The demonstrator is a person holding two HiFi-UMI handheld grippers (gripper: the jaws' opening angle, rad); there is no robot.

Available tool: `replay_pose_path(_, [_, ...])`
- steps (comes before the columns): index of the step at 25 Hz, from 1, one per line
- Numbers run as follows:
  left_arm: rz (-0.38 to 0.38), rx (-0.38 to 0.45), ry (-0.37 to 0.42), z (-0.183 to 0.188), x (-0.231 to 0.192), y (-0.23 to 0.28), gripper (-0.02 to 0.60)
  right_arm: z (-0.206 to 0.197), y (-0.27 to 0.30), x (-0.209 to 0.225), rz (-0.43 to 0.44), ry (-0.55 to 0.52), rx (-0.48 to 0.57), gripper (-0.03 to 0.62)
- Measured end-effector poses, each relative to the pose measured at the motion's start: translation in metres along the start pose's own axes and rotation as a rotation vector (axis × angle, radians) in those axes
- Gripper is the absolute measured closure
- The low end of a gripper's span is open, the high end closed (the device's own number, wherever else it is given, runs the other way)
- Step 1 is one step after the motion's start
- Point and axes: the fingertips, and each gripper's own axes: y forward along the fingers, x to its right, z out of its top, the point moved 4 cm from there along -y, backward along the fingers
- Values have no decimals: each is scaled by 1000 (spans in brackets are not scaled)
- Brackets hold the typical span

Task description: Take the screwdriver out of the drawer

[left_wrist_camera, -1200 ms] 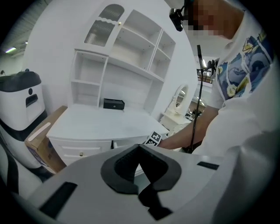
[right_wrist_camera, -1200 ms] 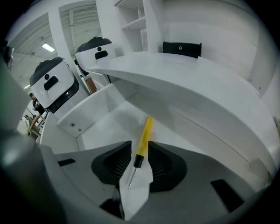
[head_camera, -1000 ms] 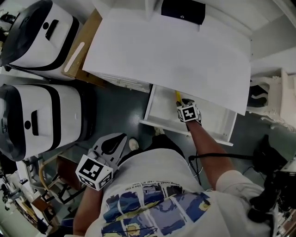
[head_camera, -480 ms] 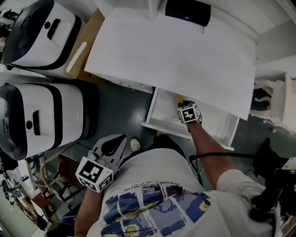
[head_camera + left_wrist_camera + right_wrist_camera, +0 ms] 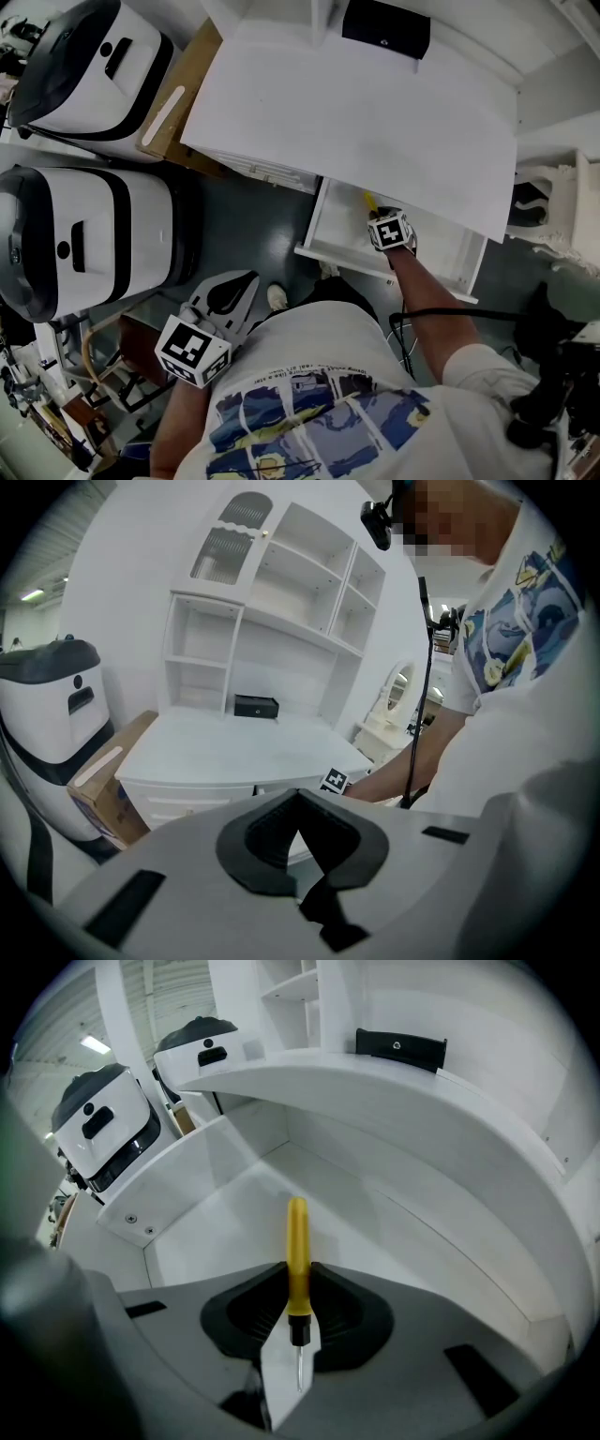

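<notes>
A screwdriver with a slim yellow handle lies in the open white drawer, its metal tip pointing back at the camera in the right gripper view. My right gripper reaches steeply down into the drawer. Its jaws have just been closing, and the dark pads now sit against both sides of the handle. In the head view the yellow handle pokes out beyond the right gripper. My left gripper hangs low beside my body, away from the drawer, shut with nothing in it.
The white desk top overhangs the drawer, with a black box at its back. Two large white-and-black machines and a cardboard box stand to the left. A white chair stands to the right.
The right gripper stays in the drawer at the screwdriver. Only the head view has shifted a little. The left gripper has not moved.
</notes>
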Motion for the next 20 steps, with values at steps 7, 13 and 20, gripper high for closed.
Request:
replay_pose_path(7, [-38, 31, 11, -10, -4, -14, 568, 5, -27, -16, -8, -26, 17, 500])
replay_pose_path(13, [-73, 65, 19, -14, -4, -23, 568, 12, -53, -26, -7, -63, 43, 500])
replay_pose_path(20, [-92, 100, 21, -27, -10, -48, 568, 12, -82, -46, 12, -107, 64, 500])
